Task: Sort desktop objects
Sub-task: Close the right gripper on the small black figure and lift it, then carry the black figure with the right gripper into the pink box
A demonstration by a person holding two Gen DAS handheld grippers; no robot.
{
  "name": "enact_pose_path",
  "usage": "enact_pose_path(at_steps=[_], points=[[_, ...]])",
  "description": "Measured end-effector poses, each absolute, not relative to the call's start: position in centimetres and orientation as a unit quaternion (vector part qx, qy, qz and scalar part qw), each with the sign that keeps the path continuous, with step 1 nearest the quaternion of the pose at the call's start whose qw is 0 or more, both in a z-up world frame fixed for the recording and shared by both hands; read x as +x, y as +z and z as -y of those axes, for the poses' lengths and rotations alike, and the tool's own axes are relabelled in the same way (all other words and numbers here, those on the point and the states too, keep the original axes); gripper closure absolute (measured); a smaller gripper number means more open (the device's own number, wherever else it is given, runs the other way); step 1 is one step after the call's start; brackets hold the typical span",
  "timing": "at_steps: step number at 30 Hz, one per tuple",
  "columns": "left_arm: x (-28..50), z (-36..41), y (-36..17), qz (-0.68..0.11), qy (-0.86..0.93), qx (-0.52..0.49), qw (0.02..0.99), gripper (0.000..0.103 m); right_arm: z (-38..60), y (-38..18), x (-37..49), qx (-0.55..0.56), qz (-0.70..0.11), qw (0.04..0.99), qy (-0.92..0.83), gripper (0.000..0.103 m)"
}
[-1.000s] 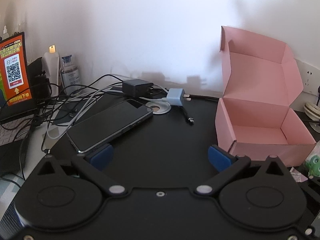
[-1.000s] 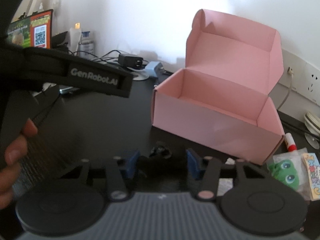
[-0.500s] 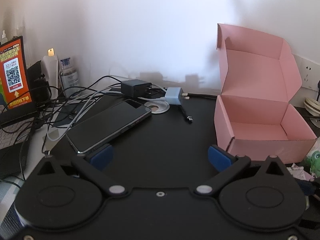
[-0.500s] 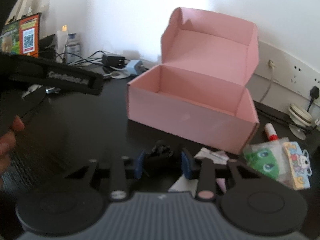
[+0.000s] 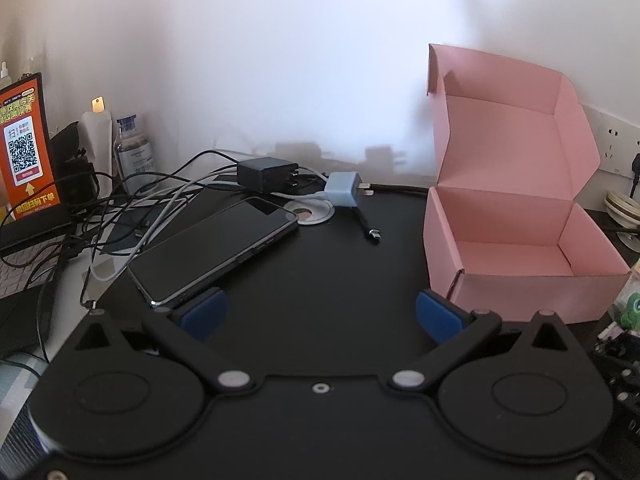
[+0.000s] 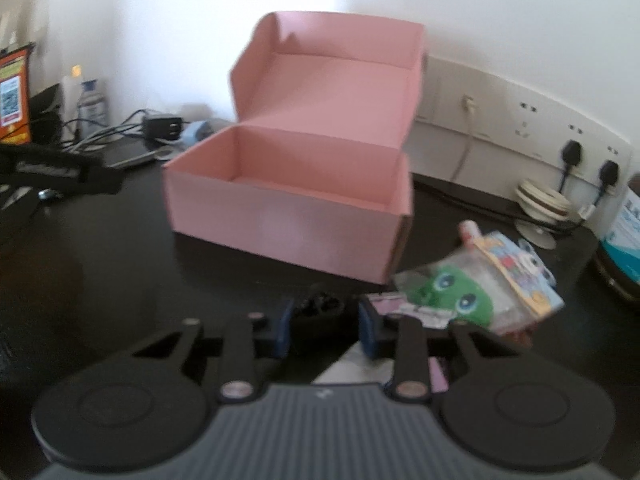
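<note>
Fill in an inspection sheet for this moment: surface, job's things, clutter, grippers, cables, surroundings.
Surface: black desk, bare in the middle.
Job's things: pink box stands open and empty, lid up; phone lies flat; black charger and blue plug adapter sit behind it; green toy packet lies right of the box.
Clutter: bottle, orange QR sign, white disc.
Grippers: left gripper wide open, nothing between the pads; right gripper closing around a small black object; contact unclear in the blur.
Cables: tangle left of the phone.
Surroundings: white wall, socket strip with plugs.
</note>
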State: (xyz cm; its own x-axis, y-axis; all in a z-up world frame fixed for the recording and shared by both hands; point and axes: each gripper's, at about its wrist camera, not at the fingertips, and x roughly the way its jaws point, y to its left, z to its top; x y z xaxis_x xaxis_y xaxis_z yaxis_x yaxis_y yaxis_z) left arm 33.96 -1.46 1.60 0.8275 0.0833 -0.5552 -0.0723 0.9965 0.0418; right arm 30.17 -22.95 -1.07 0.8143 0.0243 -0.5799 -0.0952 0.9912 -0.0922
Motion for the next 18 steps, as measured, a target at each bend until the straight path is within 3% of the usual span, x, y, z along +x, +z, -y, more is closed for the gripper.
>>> enact_pose_path(at_steps=[18], points=[[33.8,2.6,0.5,-0.326,0.000,0.005,0.945,0.000,27.7,-1.3,29.2,-0.062,-0.311,0.948,-0.028,0.071]])
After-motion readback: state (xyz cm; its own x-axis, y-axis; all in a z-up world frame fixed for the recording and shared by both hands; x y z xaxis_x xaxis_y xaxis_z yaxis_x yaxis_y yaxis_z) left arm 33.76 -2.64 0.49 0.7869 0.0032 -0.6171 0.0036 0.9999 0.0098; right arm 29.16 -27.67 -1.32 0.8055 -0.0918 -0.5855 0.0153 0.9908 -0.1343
